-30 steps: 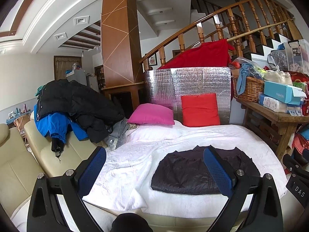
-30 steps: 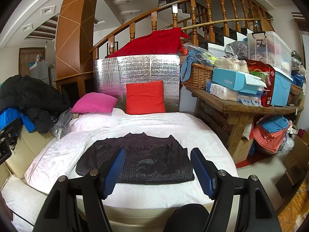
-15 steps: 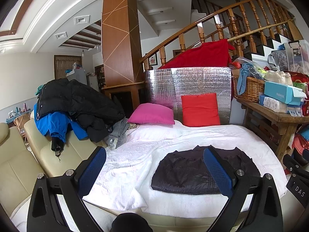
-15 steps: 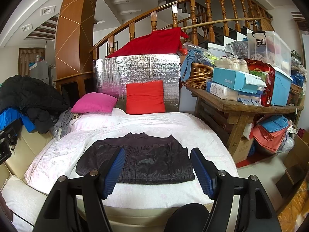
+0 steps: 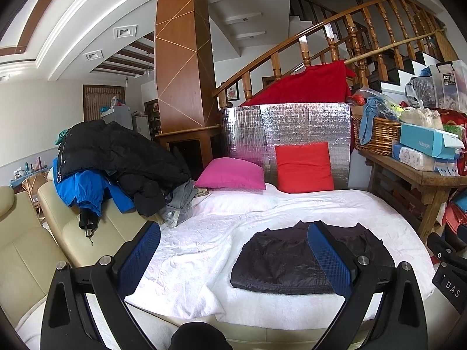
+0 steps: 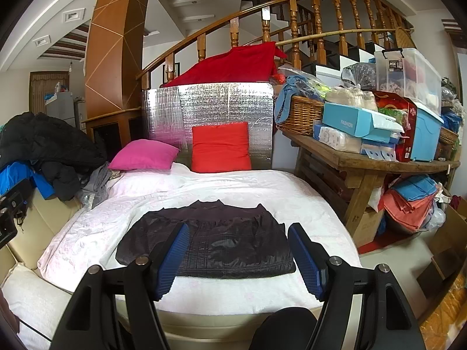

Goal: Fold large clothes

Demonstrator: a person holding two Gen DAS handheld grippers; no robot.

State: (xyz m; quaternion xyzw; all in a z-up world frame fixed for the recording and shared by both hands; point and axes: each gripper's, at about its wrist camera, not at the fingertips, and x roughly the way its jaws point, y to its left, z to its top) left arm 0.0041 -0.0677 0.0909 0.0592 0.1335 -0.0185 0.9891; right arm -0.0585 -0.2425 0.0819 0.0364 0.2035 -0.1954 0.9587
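Black folded garment (image 6: 216,242), one; two cushions.

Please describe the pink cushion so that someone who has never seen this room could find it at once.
Find the white-covered bed under the wooden staircase. At its far end stands a silver foil panel. The pink cushion lies flat left of it, unlike the upright red cushion.

My left gripper (image 5: 233,250) has glossy black arms, silver round screws at the joints and blue cross-hatched pads (image 5: 328,258) inside each finger. My right gripper (image 6: 238,252) is built alike, with its own blue pads (image 6: 306,259).
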